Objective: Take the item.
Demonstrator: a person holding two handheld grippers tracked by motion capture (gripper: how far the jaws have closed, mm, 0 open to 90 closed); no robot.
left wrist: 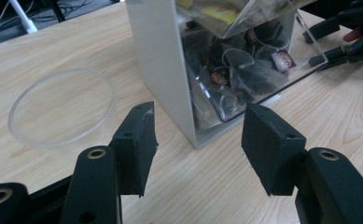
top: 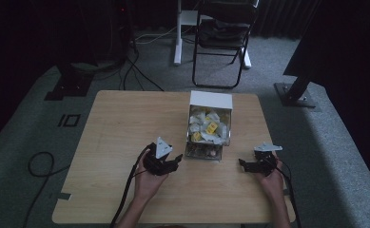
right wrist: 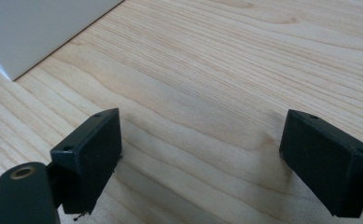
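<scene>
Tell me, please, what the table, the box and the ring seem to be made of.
Table: pale wood or wood-look laminate, matt; grain lines show.
Box: white opaque wall, probably plastic or coated board; its drawers are clear plastic, likely acrylic, since the contents show through.
Ring: translucent, probably plastic or silicone; the table shows through it.

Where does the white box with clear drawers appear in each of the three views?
High view: the white box stands at the table's centre, toward the far edge.
Left gripper view: upper middle, just beyond the open jaws.
Right gripper view: only its white wall, in the top left corner.
Shared landmark: the wooden table.
</scene>
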